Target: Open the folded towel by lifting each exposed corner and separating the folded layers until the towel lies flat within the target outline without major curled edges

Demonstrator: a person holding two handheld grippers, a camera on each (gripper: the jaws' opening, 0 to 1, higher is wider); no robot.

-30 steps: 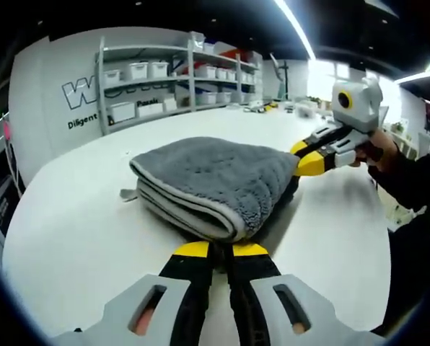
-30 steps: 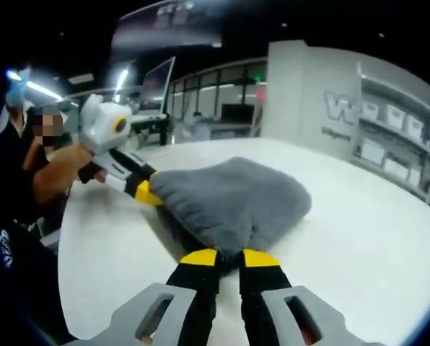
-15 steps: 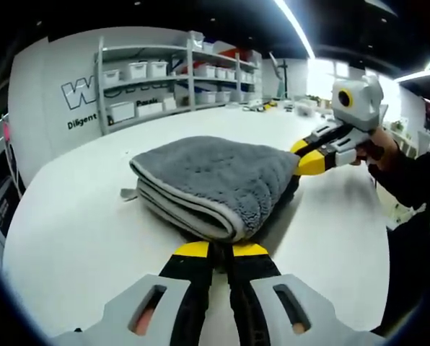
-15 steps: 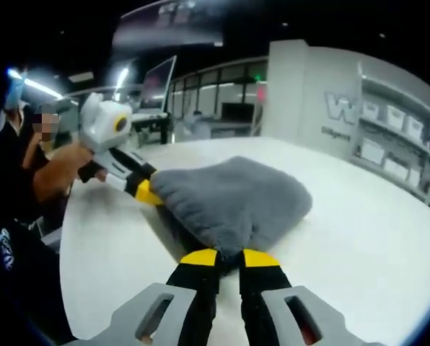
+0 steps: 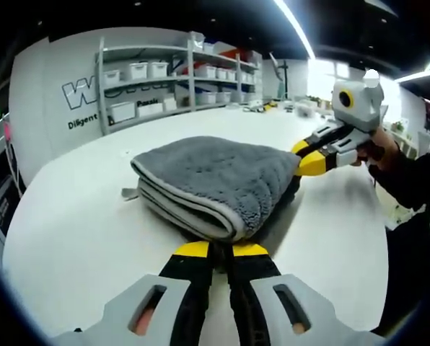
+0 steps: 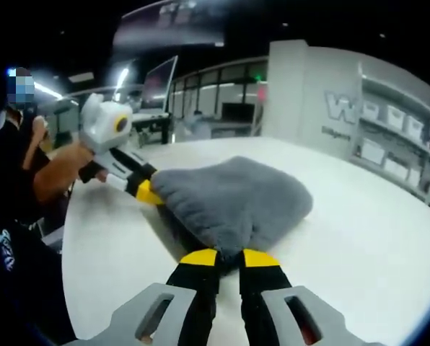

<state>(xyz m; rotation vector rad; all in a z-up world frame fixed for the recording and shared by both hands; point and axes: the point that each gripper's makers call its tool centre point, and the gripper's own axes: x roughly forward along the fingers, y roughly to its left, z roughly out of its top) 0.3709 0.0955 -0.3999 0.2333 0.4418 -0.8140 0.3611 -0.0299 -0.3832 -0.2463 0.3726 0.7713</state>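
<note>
A folded grey towel (image 5: 215,180) lies on a white table (image 5: 71,223), still in thick layers. In the left gripper view, the left gripper (image 5: 221,249) pinches the towel's near edge, jaws closed on the cloth. The right gripper (image 5: 301,155) bites the towel's far right corner, held by a hand (image 5: 381,148). In the right gripper view, the right gripper (image 6: 230,257) clamps the towel (image 6: 237,198) edge, and the left gripper (image 6: 144,189) grips its left corner. Shelves (image 5: 172,79) stand beyond the towel.

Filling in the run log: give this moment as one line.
stage: corners gripped | left gripper: shut on folded grey plush towel | right gripper: shut on towel | towel: folded on white table
</note>
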